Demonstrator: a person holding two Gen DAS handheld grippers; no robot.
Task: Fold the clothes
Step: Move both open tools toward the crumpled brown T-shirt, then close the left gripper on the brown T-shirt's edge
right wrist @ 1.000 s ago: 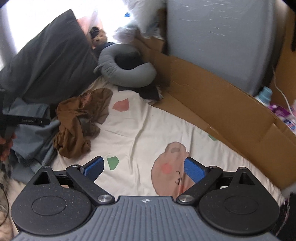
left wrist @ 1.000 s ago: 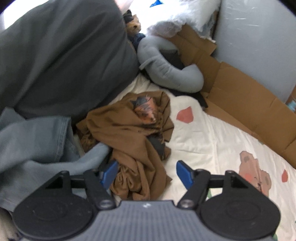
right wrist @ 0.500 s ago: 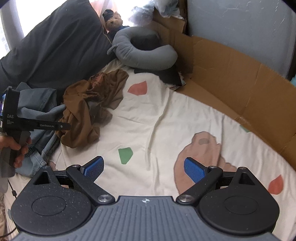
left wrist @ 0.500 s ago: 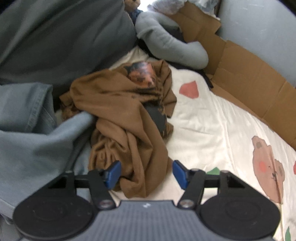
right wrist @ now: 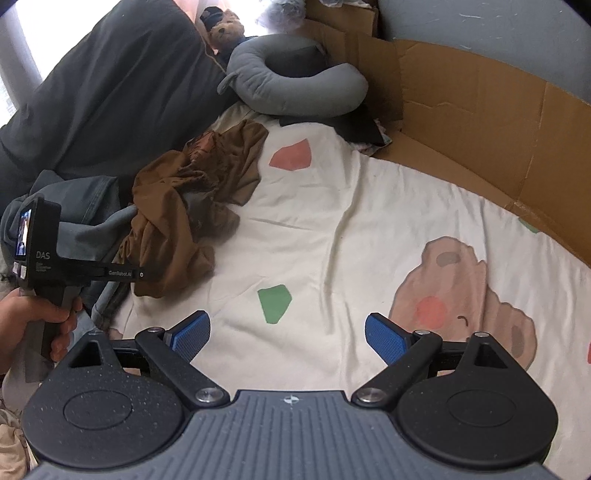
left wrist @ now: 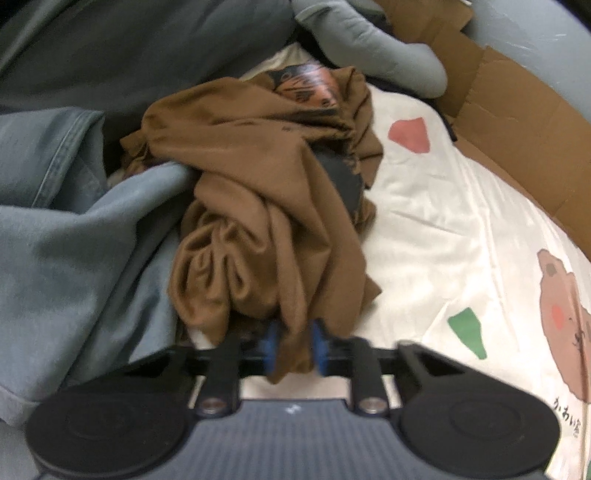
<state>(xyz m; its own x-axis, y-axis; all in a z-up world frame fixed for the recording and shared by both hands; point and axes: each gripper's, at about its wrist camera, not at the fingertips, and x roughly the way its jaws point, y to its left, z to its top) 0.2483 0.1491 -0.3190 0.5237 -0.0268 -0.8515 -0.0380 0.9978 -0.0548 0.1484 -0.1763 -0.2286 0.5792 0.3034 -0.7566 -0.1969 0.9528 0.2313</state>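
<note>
Compared with half a second earlier, the left hand-held gripper [left wrist: 293,347] has been brought down and closed: its blue pads, then spread on either side of the near edge of the brown garment [left wrist: 266,206], are now pressed together on a fold of that edge. The left wrist view is slightly blurred. In the right wrist view the bed has come closer, and the right hand-held gripper [right wrist: 288,336] is seen spread as before, with nothing between its pads [right wrist: 384,338].

The brown garment is lying crumpled on the left part of the cream bed sheet [right wrist: 332,229], just ahead of the left hand-held gripper, whose pads are closed on its nearest hem. A printed patch [left wrist: 306,86] is shown at its far end. The garment is touched on its left by grey-blue jeans [left wrist: 66,229] and is well apart from the right hand-held gripper, which is held above bare sheet near a green patch [right wrist: 275,302].

One brown garment and one pair of jeans are counted. One dark pillow [right wrist: 122,92], one grey curved cushion [right wrist: 295,85] and one small teddy bear [right wrist: 223,31] are seen at the head of the bed, and cardboard [right wrist: 480,129] is stood along the wall. Two hand-held grippers are present; one hand [right wrist: 33,325] is seen around the left handle.
</note>
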